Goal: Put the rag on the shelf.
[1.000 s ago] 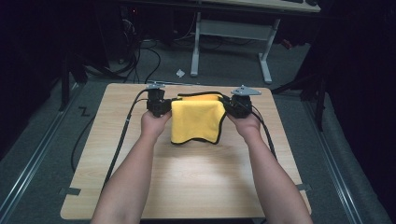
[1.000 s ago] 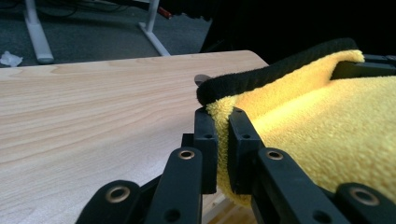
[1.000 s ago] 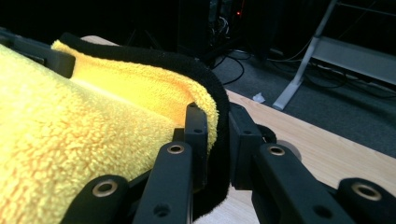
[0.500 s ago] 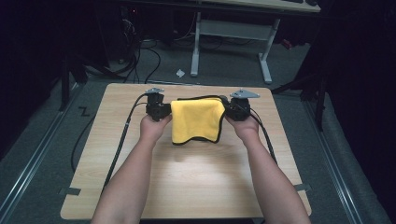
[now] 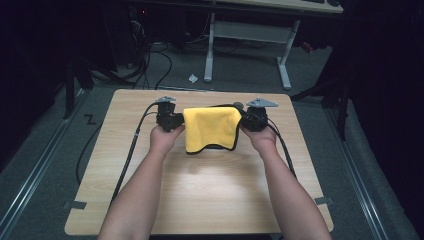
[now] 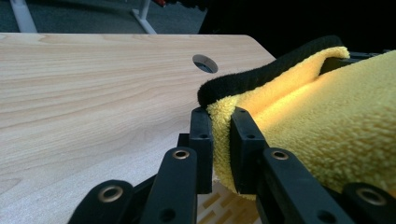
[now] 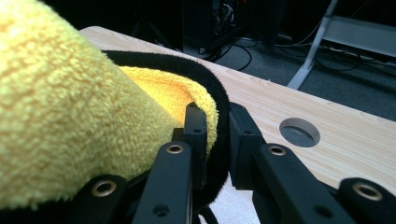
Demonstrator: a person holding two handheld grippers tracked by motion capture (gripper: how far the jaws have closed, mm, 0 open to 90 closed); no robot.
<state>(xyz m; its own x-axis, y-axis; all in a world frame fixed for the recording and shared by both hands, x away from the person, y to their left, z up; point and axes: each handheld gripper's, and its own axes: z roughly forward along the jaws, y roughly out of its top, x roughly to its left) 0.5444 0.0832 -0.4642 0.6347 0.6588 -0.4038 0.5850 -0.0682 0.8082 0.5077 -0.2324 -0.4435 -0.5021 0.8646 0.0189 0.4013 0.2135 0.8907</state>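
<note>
A light wooden table (image 5: 210,195) carries a folded yellow cloth (image 5: 211,129).

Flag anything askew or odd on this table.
Nothing stands out. The yellow cloth hangs evenly, clamped at each side by the left tongs and right tongs; the table looks undamaged.

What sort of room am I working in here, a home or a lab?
Most likely a lab or workshop, not a home: a bare light wooden table stands on grey carpet between metal floor rails, with black cables tangled on the floor under a white-legged desk behind it.
</note>
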